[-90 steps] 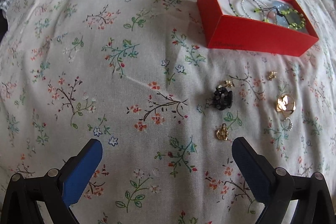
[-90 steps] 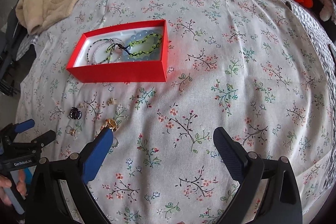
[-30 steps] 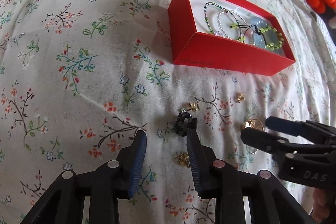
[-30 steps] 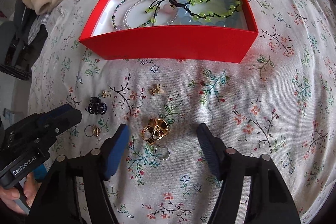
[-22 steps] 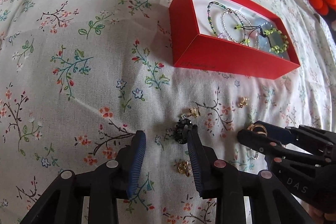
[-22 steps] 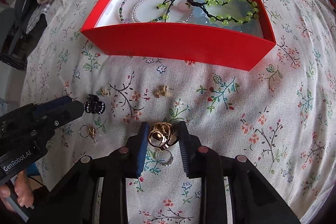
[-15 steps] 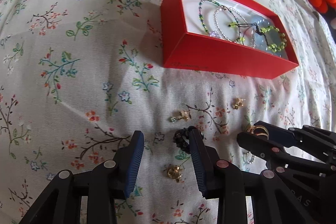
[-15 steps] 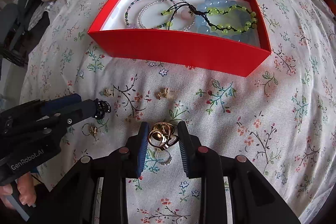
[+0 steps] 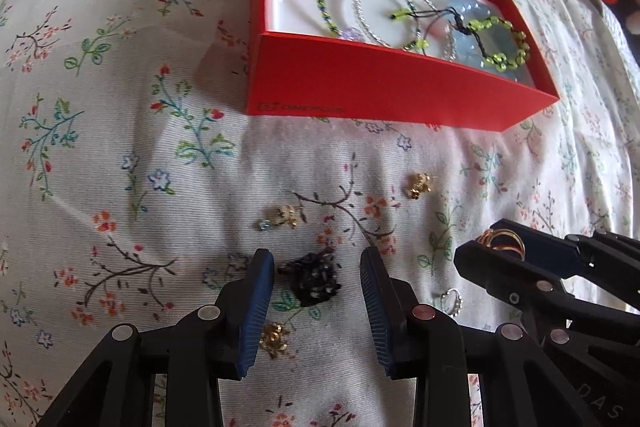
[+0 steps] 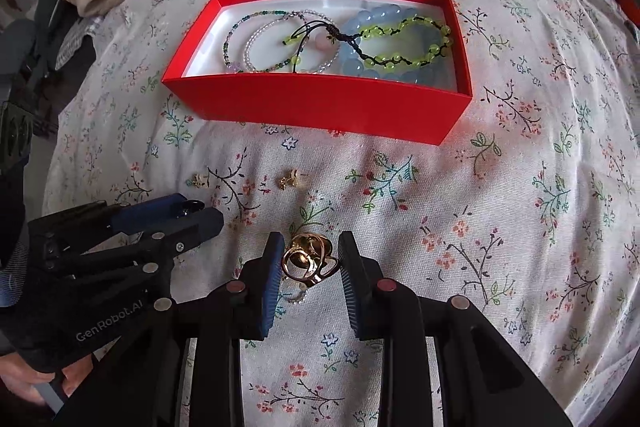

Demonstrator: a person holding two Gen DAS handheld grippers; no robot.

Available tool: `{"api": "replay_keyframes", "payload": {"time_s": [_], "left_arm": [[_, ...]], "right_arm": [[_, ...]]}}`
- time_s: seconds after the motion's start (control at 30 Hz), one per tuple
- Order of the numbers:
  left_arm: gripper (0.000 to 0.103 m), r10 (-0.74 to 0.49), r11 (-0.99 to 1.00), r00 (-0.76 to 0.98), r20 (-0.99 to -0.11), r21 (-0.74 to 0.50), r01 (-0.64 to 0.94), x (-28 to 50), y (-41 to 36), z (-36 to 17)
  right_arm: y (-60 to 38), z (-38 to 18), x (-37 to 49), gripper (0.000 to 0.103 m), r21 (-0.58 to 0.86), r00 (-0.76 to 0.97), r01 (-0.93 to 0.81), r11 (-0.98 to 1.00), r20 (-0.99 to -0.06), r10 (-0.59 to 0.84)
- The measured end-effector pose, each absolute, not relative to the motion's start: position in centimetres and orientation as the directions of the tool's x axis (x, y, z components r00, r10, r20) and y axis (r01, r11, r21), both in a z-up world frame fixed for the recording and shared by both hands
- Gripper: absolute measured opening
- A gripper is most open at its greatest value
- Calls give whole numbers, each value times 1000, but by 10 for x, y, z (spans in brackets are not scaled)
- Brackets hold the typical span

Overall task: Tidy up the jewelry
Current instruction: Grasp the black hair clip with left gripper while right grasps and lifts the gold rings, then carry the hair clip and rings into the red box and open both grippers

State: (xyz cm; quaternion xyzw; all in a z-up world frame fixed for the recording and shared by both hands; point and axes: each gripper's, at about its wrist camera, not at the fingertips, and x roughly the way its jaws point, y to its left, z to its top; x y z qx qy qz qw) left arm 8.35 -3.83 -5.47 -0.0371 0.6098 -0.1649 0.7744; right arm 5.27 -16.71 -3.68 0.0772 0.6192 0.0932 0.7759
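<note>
Two grippers work low over the floral bedspread (image 10: 520, 167). The right gripper (image 10: 307, 263) has just narrowed and its pads pinch the gold ring (image 10: 306, 261). The left gripper (image 9: 316, 281) stands partly open around the black hair claw (image 9: 314, 277), pads not touching it. The red box (image 10: 320, 103) of bracelets (image 10: 340, 41) lies at twelve o'clock from the ring.

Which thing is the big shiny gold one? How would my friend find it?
Start at the red box on the flowery bedspread. In front of it lie small loose pieces; the gold ring sits pinched in the right hand-held gripper. It is bigger than the tiny gold earrings, with looping bands.
</note>
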Motion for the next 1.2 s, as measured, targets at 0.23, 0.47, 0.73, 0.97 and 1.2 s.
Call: {"api": "replay_keyframes", "payload": {"time_s": [0.23,0.47,0.73,0.97,1.2], "left_arm": [[25,-233,954,208,-950,-182,238,81,-53,-58],[25,-167,960,244,-955,-102,261,74,-65,-53],[25,-164,960,313,-936,-77,271,64,-64,-32],[25,-187,958,388,-902,-81,275,58,-55,-8],[25,-206,954,482,-851,-64,294,57,-55,15]], "right_arm": [[-171,-35,51,30,234,218,-45,971,-947,238],[-175,-34,49,30,233,223,-44,972,-946,237],[-171,-18,46,30,229,257,-63,971,-937,237],[-174,6,41,30,233,324,-77,969,-914,246],[-179,31,41,30,210,407,-97,973,-884,231]]}}
